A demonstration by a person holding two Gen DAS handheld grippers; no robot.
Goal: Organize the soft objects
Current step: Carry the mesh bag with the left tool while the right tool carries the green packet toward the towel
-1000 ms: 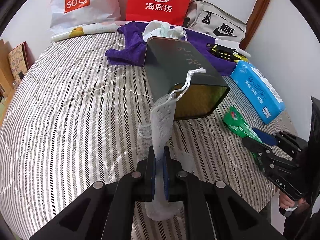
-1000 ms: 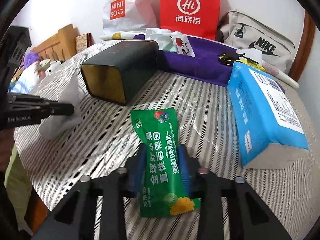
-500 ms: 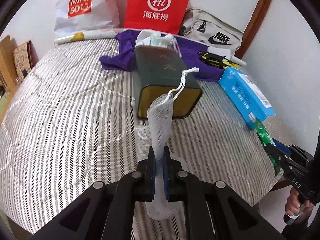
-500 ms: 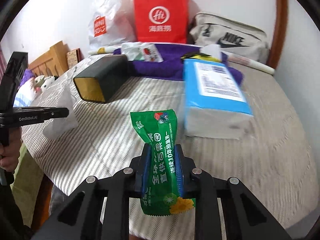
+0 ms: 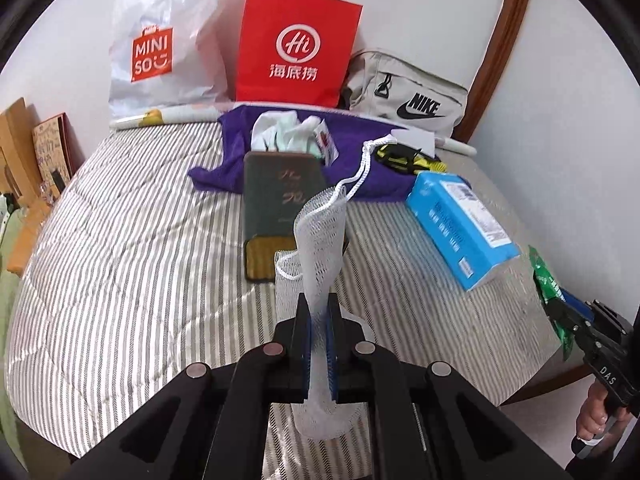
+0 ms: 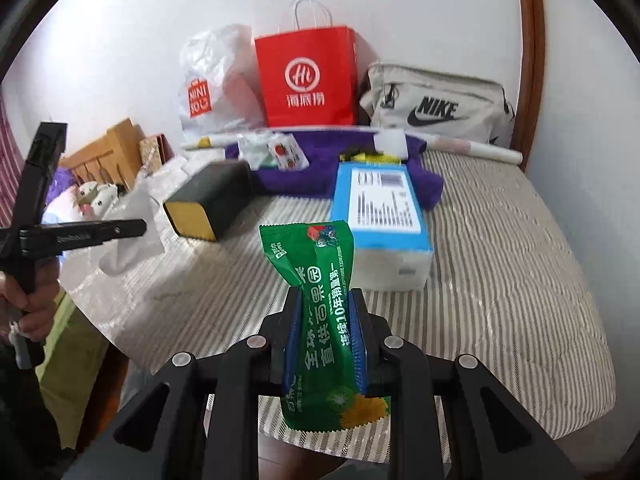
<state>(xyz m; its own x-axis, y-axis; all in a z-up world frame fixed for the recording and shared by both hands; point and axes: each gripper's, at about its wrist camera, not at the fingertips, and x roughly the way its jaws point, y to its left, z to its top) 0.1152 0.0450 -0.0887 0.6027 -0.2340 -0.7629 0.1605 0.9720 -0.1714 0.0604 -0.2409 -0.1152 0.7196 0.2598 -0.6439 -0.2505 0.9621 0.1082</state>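
My left gripper (image 5: 319,312) is shut on a white mesh pouch (image 5: 322,236) with a drawstring, held upright above the near edge of the striped bed (image 5: 140,248). In the right wrist view that pouch (image 6: 128,232) hangs at the left from the left gripper (image 6: 140,227). My right gripper (image 6: 326,304) is shut on a green snack packet (image 6: 320,304), lifted above the bed; the left wrist view shows the packet (image 5: 546,280) at the far right. A dark box with a yellow open end (image 5: 280,208) (image 6: 210,204) lies on its side mid-bed.
A blue tissue pack (image 6: 380,216) lies right of the box. Behind are a purple cloth (image 5: 352,148) with white items, a red paper bag (image 5: 296,48), a white Miniso bag (image 5: 160,48) and a grey Nike bag (image 5: 408,92). A wall rises on the right.
Both grippers have risen and pulled back from the bed, so the box and tissue pack look farther off. The pouch and the green packet stay gripped.
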